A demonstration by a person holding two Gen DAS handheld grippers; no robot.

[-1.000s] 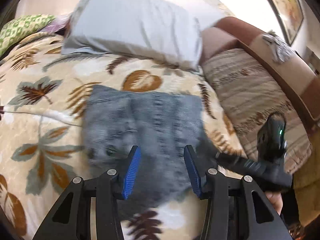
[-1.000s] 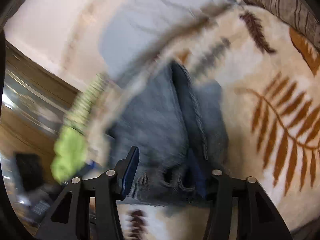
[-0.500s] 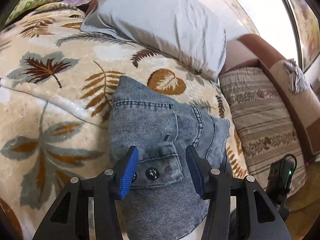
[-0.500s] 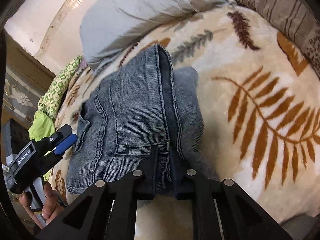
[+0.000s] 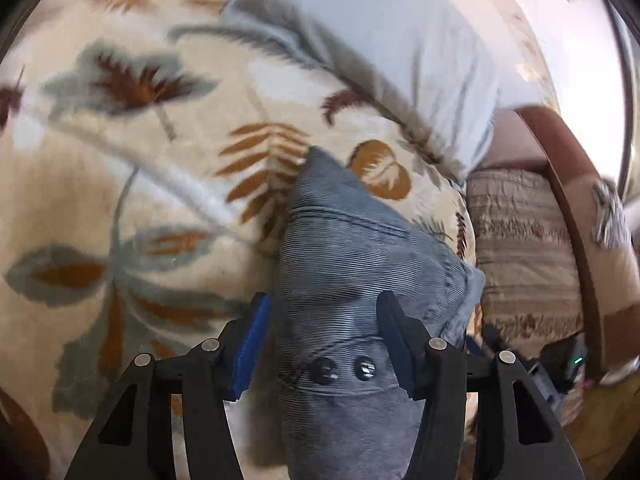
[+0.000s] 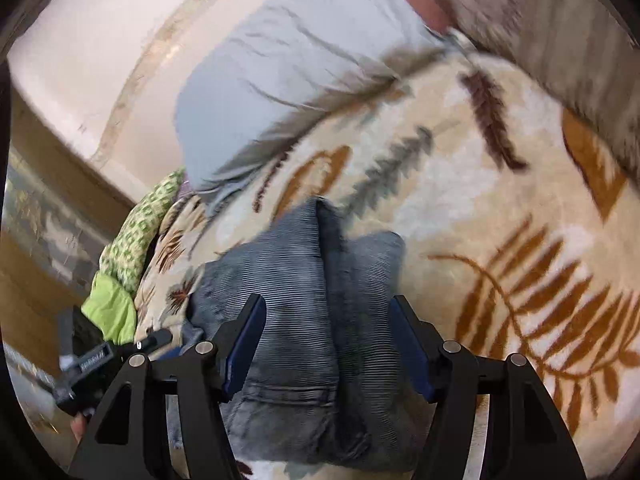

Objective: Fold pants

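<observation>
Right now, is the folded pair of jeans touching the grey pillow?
Apart. In the right wrist view, a strip of leaf-patterned blanket shows plainly between the far tip of the jeans and the edge of the pillow.

The right gripper (image 6: 326,344), clamped shut on the denim pants (image 6: 296,280) half a second ago, now has its jaws opening wide, the folded cloth lying loose between its fingers. The left gripper (image 5: 324,340) has dropped closer to the pants (image 5: 340,272) and rolled; its jaws are opening too, and the two waistband buttons (image 5: 344,370), ahead of its fingertips before, now sit between its fingers, near its base
</observation>
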